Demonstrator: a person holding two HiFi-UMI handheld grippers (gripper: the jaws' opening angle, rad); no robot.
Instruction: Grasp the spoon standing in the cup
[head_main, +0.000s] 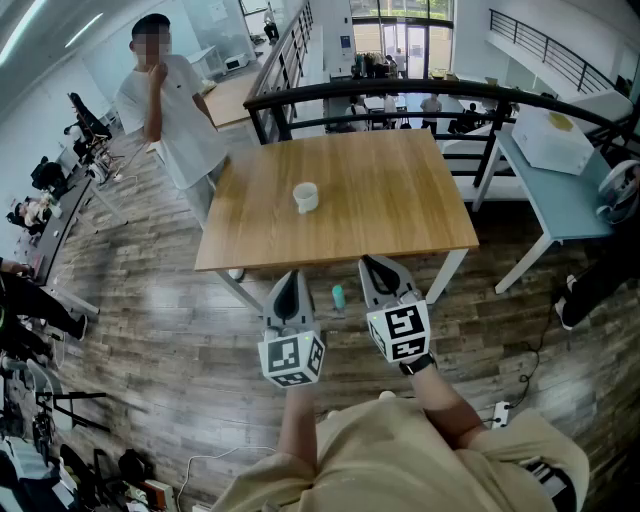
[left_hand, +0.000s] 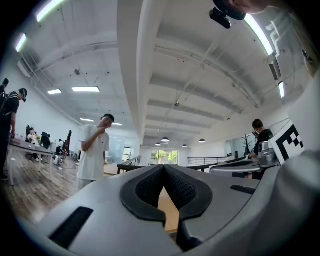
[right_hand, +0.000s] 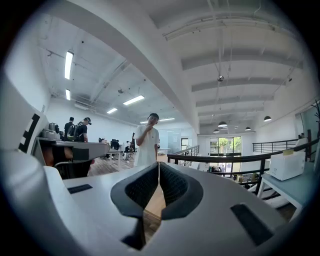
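— The table (head_main: 400, 190) was pale wood, smooth and matt; the floor (head_main: 170, 330) was darker, grainier planking.

— And the rest?

— The left gripper (head_main: 293, 274) and right gripper (head_main: 373, 264) had matt grey plastic shells. Their pads (right_hand: 142, 187) were black, ribbed and rubbery. The cup (head_main: 306, 197) looked white and smooth.

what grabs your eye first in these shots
A lone white cup sits near the middle of the wooden table. Just short of its near edge, the left gripper and right gripper hover side by side, both shut and empty. A person in a white shirt stands at its far left corner.
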